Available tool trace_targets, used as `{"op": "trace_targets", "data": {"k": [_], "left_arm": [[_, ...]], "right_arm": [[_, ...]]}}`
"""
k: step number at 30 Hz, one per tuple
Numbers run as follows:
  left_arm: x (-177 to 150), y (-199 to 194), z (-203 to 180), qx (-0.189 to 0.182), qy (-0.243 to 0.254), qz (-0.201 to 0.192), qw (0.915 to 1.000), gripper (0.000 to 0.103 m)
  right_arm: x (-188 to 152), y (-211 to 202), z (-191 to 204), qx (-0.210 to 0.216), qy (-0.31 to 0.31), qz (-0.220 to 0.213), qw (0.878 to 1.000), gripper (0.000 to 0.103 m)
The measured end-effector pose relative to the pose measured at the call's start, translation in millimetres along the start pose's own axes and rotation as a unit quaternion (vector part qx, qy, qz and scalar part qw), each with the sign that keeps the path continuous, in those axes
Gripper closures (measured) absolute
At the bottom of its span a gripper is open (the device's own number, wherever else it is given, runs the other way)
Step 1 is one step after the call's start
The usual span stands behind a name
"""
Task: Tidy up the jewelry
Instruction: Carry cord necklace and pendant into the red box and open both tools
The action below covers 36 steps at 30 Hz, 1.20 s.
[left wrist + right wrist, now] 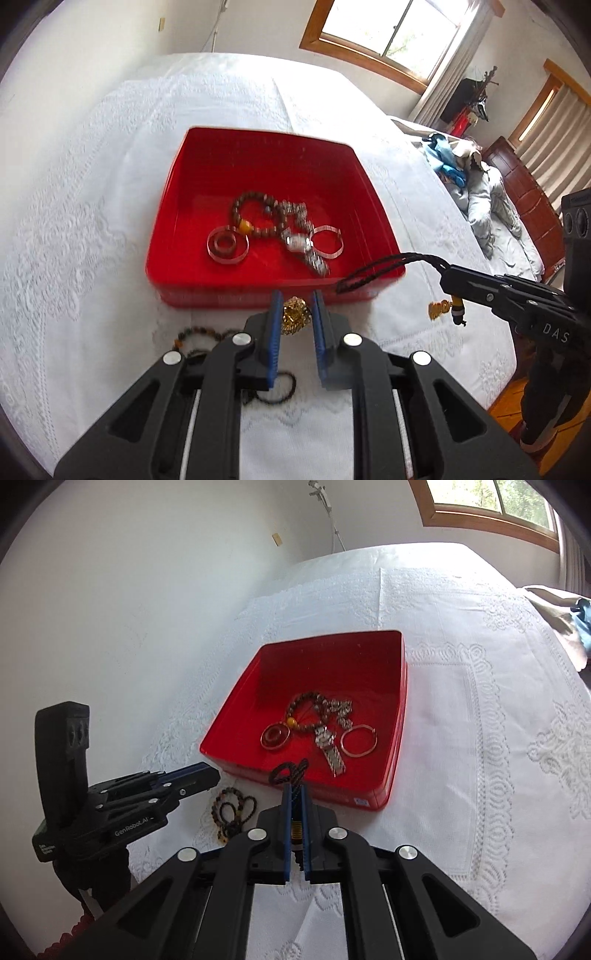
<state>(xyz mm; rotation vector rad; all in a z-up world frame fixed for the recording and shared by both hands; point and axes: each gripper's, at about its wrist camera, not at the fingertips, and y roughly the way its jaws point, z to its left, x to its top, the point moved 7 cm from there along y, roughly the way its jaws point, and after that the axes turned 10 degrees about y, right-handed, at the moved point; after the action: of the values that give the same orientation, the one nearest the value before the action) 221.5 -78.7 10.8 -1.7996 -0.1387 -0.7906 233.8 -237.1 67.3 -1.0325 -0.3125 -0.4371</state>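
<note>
A red tray sits on the white lace cloth; in the right wrist view its rim shows too. Inside lie a brown bead bracelet, a silver watch, a clear bangle and a clear ring-shaped piece. My left gripper is open, its blue pads either side of a gold ornament on the cloth. Dark bead strands lie beside it. My right gripper is shut on a black cord pendant with a gold charm, held above the tray's near edge.
The cloth covers a table against a white wall. A bed with rumpled bedding stands to the right, with a wooden headboard and a window behind.
</note>
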Motion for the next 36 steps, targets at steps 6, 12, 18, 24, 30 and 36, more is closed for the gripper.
{"op": "trace_targets", "data": {"k": [6, 12, 18, 24, 30, 36], "left_arm": [[40, 27, 14, 0.015, -0.010, 0.001, 0.9998, 0.089], [52, 72, 31, 0.018, -0.024, 0.030, 0.9991, 0.089], [51, 97, 45, 0.020, -0.033, 0.053, 0.9979, 0.078], [46, 86, 49, 0.018, -0.040, 0.041, 0.9982, 0.075], [24, 50, 44, 0.040, -0.029, 0.011, 0.9987, 0.059], [-18, 16, 46, 0.084, -0.015, -0.005, 0.9964, 0.049]], "right_arm": [[41, 34, 8, -0.003, -0.004, 0.007, 1.000, 0.099], [59, 89, -4, -0.019, 0.003, 0.036, 0.999, 0.099], [60, 114, -14, -0.036, -0.002, 0.048, 0.998, 0.087], [47, 101, -15, -0.034, -0.009, 0.029, 0.999, 0.087], [23, 74, -13, -0.022, -0.018, 0.009, 1.000, 0.081], [-12, 49, -11, -0.029, -0.036, -0.004, 0.999, 0.080]]}}
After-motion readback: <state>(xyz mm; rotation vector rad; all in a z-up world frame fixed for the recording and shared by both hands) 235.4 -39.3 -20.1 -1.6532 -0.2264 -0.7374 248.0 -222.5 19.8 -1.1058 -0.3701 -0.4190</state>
